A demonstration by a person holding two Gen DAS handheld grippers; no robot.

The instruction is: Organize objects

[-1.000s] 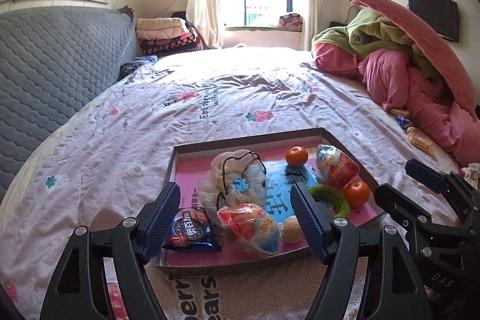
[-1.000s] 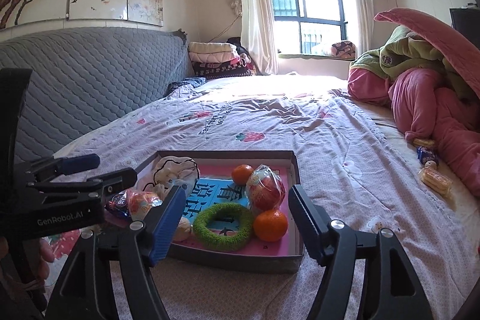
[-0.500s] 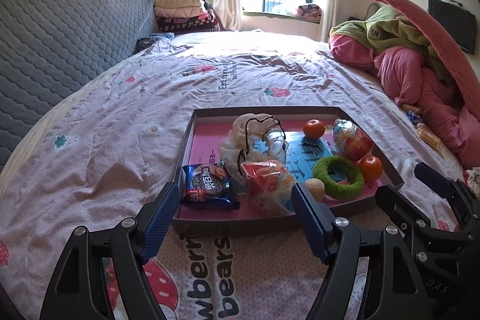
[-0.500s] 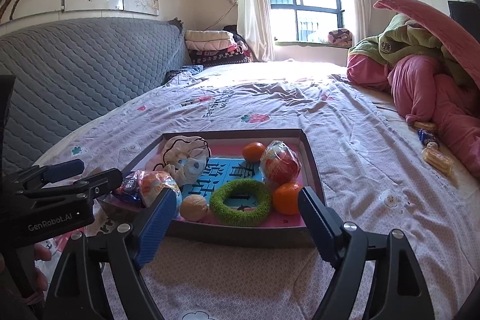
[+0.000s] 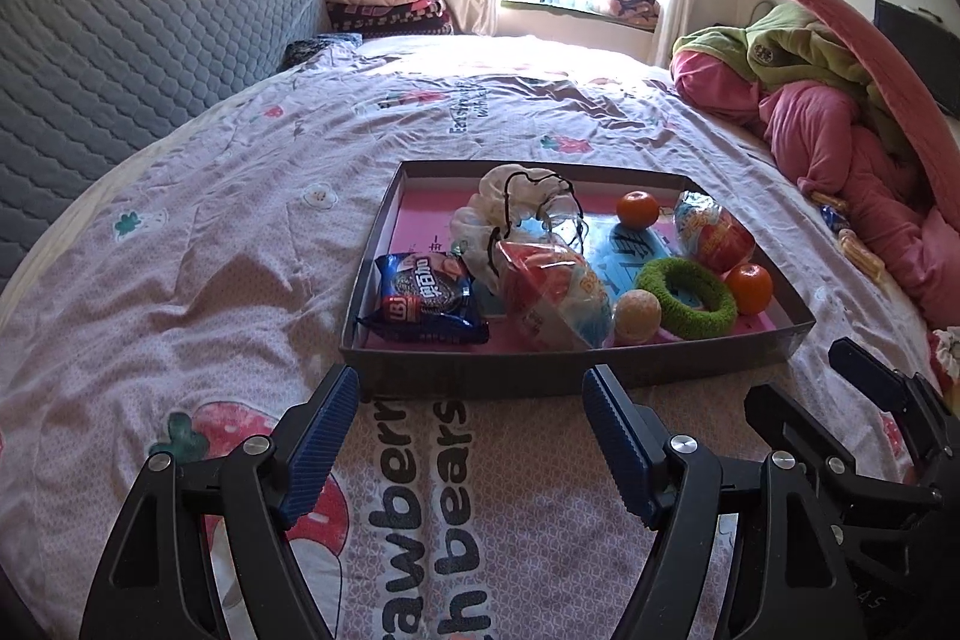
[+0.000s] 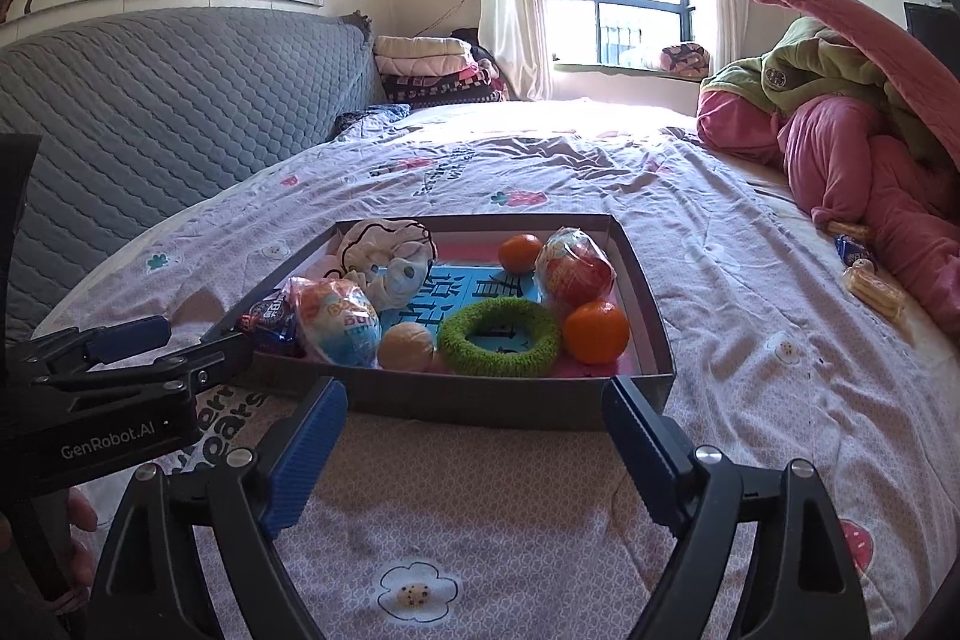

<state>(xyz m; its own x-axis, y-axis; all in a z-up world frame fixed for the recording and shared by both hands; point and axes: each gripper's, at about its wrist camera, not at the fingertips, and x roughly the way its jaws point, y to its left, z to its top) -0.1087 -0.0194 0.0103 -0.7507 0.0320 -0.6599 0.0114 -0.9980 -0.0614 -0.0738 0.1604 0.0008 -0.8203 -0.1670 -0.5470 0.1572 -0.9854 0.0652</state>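
**Two empty grippers poised before a tray of small objects on a bed**

Shallow grey tray (image 5: 540, 382) with a pink floor, resting on a floral bedspread (image 5: 210, 232), long side running left to right across both views. Inside, from left: a dark blue snack packet (image 5: 426, 301), a wrapped egg-shaped toy (image 5: 552, 292), a white drawstring pouch (image 5: 522, 196) behind, a pale round ball (image 5: 636, 319), a green fuzzy ring (image 5: 687, 298), two small oranges, and a second wrapped toy (image 5: 714, 232) at the far right.

Left gripper (image 5: 471, 439) released, jaws wide, nothing between them, hovering just short of the tray's near wall and lined up with the snack packet and the wrapped toy straight ahead. Right gripper (image 6: 474, 448) empty too, jaws opening, likewise just before the near wall, aimed at the ball, the ring and the nearer orange (image 6: 596, 331).

Judged from this: left side of the tray nearer the left hand, right side nearer the right; either reach going forward and down over the rim.

Off to the right, loose wrapped snacks (image 6: 870, 283) lying on the bedspread beside a heap of pink bedding (image 6: 870, 172), well apart from the tray.
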